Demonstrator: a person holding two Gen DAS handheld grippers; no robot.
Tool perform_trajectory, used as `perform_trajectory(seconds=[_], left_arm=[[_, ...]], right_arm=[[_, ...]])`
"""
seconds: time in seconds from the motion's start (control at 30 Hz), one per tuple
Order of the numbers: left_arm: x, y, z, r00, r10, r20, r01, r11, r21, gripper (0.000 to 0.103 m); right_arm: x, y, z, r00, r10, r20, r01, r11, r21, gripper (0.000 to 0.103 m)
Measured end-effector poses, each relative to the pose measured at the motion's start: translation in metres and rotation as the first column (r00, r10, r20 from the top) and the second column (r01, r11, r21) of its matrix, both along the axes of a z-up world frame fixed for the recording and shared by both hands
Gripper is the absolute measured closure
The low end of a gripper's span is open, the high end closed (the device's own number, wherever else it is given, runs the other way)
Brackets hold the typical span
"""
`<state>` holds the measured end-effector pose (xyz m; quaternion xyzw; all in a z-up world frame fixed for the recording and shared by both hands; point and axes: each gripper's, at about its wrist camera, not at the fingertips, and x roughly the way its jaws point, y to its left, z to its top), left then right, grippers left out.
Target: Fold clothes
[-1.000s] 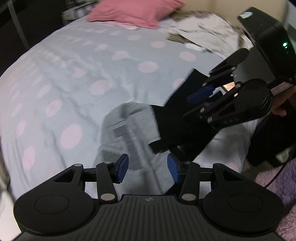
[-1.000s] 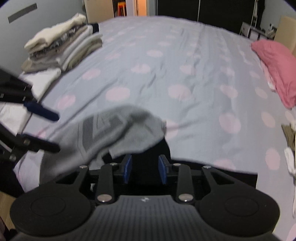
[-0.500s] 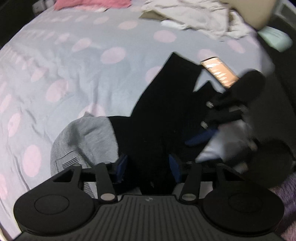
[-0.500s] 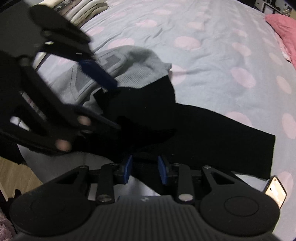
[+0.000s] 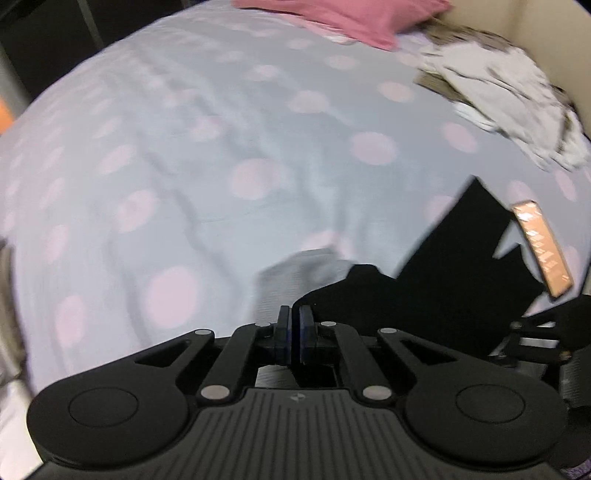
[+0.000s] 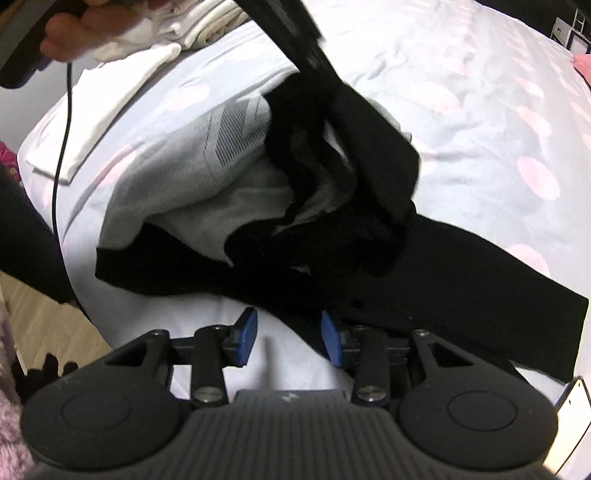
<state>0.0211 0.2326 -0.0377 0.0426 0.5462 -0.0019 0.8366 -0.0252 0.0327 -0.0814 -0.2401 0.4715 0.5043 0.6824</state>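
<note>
Bed with pink-dotted grey cover. Left claw pitched steeply down, just closed, pads together, pinching black garment. Right claw low centre, just widened, half-open over garment edge.

Ahead of you the bed lay bare and passable. A loose clothes heap and pillow blocked its far right; a phone lay beside the black garment, folded stack far left.

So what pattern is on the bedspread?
The bedspread is pale grey-blue with large pink polka dots, clearest in the left wrist view.
</note>
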Motion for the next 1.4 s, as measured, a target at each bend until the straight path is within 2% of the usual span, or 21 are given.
perform_trajectory(seconds=[0.17, 0.4, 0.63, 0.97, 1.13, 1.3, 1.4], left_arm=[[-0.021, 0.044, 0.009, 0.995, 0.098, 0.007, -0.099, 0.995, 0.029, 0.101], [-0.072, 0.095, 0.0, 0.972, 0.234, -0.015, -0.233, 0.971, 0.047, 0.101], [-0.12, 0.127, -0.02, 0.938, 0.343, -0.058, -0.343, 0.939, 0.006, 0.101], [-0.127, 0.12, -0.026, 0.943, 0.328, -0.055, -0.33, 0.944, -0.027, 0.101], [-0.131, 0.122, -0.027, 0.939, 0.342, -0.039, -0.344, 0.938, -0.046, 0.101], [-0.134, 0.124, -0.023, 0.935, 0.353, -0.022, -0.353, 0.934, -0.058, 0.101], [-0.133, 0.126, -0.023, 0.933, 0.358, -0.018, -0.359, 0.932, -0.061, 0.101]], right_arm=[[0.002, 0.006, 0.01, 0.996, -0.039, -0.082, 0.045, 0.996, 0.081, 0.053], [-0.011, 0.019, 0.014, 0.998, -0.007, -0.065, 0.014, 0.994, 0.104, 0.051], [-0.011, 0.034, 0.012, 0.997, -0.003, -0.081, 0.012, 0.994, 0.106, 0.051], [-0.029, 0.068, 0.025, 0.997, 0.06, -0.052, -0.052, 0.988, 0.147, 0.051], [-0.037, 0.085, 0.026, 0.993, 0.086, -0.075, -0.074, 0.987, 0.141, 0.049], [-0.029, 0.092, 0.02, 0.999, -0.047, -0.023, 0.049, 0.994, 0.096, 0.05], [-0.013, 0.09, 0.009, 0.993, -0.106, -0.044, 0.109, 0.991, 0.077, 0.049]])
